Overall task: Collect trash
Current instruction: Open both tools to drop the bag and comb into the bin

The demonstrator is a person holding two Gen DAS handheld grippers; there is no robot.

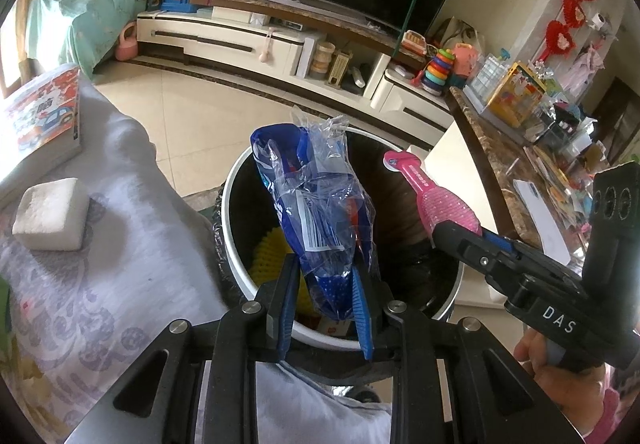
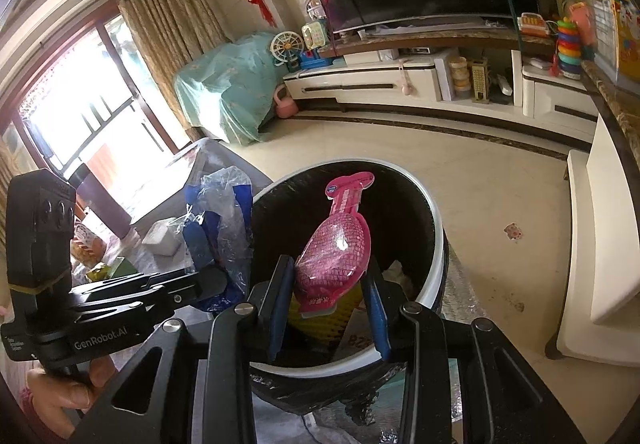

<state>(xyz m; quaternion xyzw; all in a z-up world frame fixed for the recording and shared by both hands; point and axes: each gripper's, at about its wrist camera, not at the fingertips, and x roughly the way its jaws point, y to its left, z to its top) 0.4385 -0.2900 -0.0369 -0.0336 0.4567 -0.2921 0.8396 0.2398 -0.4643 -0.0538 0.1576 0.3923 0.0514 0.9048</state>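
Trash: blue-and-clear plastic bag (image 1: 320,211) and pink packet (image 2: 334,248), both held above the open bin (image 1: 236,244).
Left hand-held gripper (image 1: 326,308): clenched on the bag's lower end; bag stands upright over the bin's left rim.
Right hand-held gripper (image 2: 330,308): grasping the packet's wide end, over the bin's mouth.
Bin contents: yellow ribbed item (image 1: 272,252) already inside.
Step (judged): drop-off. Carry the bag further inward past the rim before letting go; light film may drift or catch. Packet looks clear to drop.
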